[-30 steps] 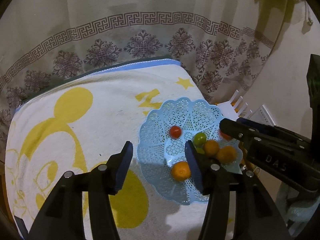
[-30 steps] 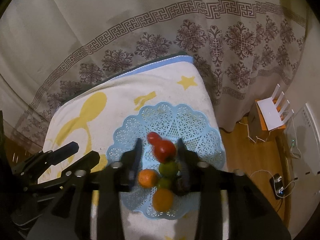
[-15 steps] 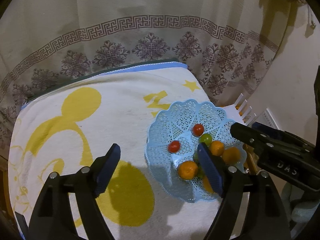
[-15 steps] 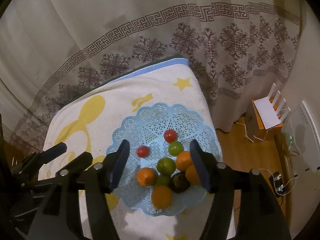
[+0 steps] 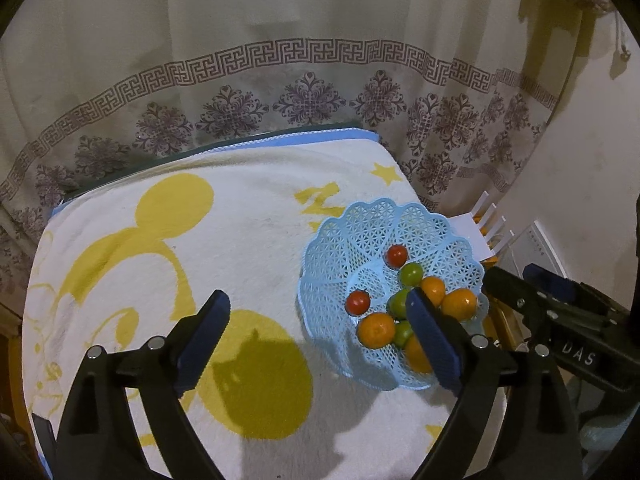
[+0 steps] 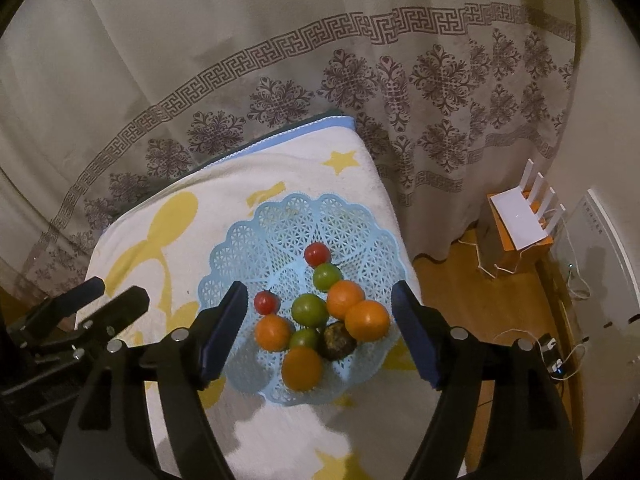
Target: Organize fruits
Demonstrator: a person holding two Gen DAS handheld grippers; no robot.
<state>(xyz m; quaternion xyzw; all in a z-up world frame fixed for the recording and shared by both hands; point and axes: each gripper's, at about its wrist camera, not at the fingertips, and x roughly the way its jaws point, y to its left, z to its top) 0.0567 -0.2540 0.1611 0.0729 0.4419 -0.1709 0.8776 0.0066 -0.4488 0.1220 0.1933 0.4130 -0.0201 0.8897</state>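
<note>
Cream curtain (image 6: 280, 40) with a brown key-pattern border hangs behind a table covered by a white towel (image 5: 240, 240) printed with yellow shapes and stars.

Fruit, all in one blue lattice basket (image 6: 280, 220) at the towel's right edge:
- two small red tomatoes, one toward the far side (image 6: 317, 254), one on the left (image 6: 267, 302);
- three green fruits, one just under the far tomato (image 6: 327, 276), a larger one in the middle (image 6: 309, 310), one lower down (image 6: 305, 339);
- four oranges: left (image 6: 273, 332), near edge (image 6: 302, 368), and two touching on the right (image 6: 345, 299) (image 6: 367, 319);
- one dark, rough-skinned fruit (image 6: 338, 342) wedged between the near orange and the right-hand one.

I see no fruit loose on the towel.

Claws: my right gripper (image 6: 320, 328) hovers above the basket, jaws opening, the pile showing between the blue pads but nothing pinched. My left gripper (image 5: 316, 340) hangs over the towel just left of the basket, jaws opening wide and empty; its right pad overlaps my view of the near fruits. Each gripper shows at the edge of the other's camera, close alongside.

Surroundings: wooden floor (image 6: 452, 292) to the right of the table, a white router with upright antennas (image 6: 524, 216) on an orange box, a white appliance (image 6: 596, 264) against the wall, and cables with a plug (image 6: 550, 350) trailing on the floor.
</note>
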